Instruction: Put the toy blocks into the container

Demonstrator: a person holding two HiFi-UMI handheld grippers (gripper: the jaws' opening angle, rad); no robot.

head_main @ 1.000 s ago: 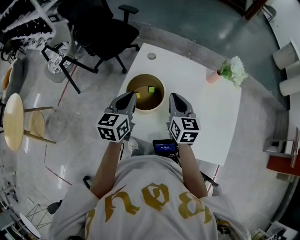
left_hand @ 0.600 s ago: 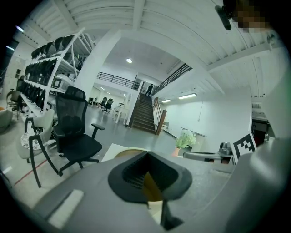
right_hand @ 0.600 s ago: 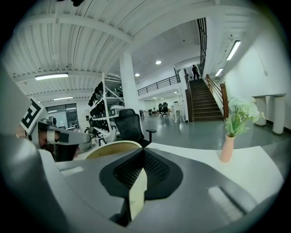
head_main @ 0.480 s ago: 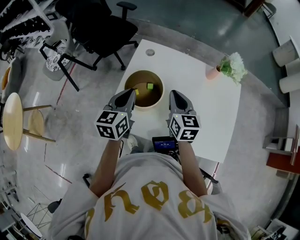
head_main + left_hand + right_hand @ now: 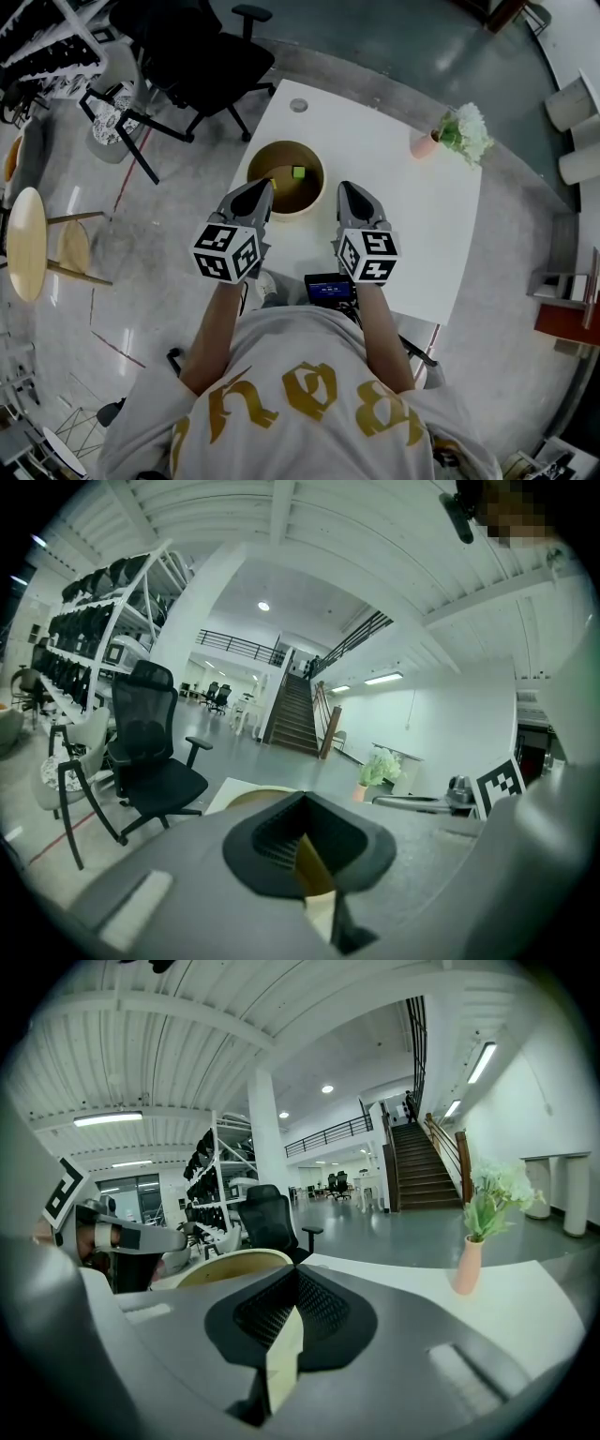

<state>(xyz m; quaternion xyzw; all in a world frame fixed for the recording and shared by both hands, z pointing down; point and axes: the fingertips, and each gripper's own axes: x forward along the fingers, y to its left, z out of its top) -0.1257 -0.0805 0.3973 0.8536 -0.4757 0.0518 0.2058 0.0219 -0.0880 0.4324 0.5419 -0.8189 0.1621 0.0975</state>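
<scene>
The green toy block (image 5: 298, 172) lies inside the container (image 5: 302, 211), a round tub with a pale wall and a tan inside. What else rests on its floor is too small for me to tell. The tub stands on the near left part of the white worktop (image 5: 394, 206), and I see no block lying loose anywhere on that surface.

Just on the person's side of the tub, the left gripper (image 5: 266, 185) and the right gripper (image 5: 343, 186) hang side by side, a little apart and tilted slightly down. The left tip is at the tub's near rim and the right tip is just beside its right wall. Both sets of jaws are clenched on nothing, only a thin sliver of pale background showing through each seam.

Over the last second hardly anything has changed. The grippers have kept their place and their clenched jaws, and the block has not stirred. To my eye that means the putting-in is over and the person is merely pausing.

Farther out, a potted plant (image 5: 459, 136) stands at the far right of the worktop, and a small dark device (image 5: 330, 289) sits at its near edge. A black office chair (image 5: 202, 56) waits on the floor beyond.
</scene>
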